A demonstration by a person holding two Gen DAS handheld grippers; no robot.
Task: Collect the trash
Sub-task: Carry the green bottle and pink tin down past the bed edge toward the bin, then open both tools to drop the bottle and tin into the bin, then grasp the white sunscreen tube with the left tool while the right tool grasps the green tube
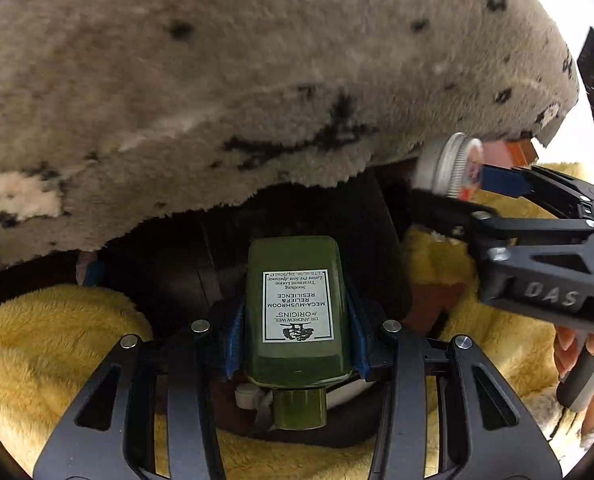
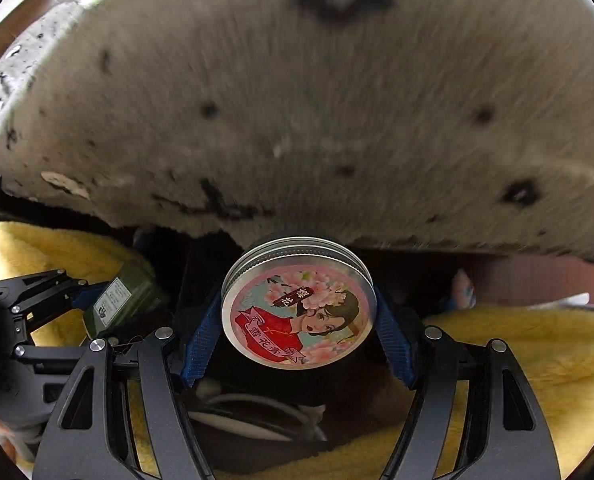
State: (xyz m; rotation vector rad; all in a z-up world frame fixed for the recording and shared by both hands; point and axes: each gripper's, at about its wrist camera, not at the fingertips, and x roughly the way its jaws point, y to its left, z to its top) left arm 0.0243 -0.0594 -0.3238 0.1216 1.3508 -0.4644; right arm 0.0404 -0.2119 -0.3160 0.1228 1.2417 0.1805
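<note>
A dark green bottle with a white label sits clamped between the blue pads of my left gripper, cap toward the camera. My right gripper is shut on a round silver tin whose lid shows a painted woman and pink flowers. Both point steeply down over a dark gap between a grey rug and yellow fleece. The left wrist view shows the tin and the right gripper at the right. In the right wrist view the bottle and the left gripper appear at the left.
A shaggy grey rug with black marks fills the upper half of both views. Yellow fleece fabric lies on both sides below. White cables lie in the dark opening under the tin. A hand holds the right gripper's handle.
</note>
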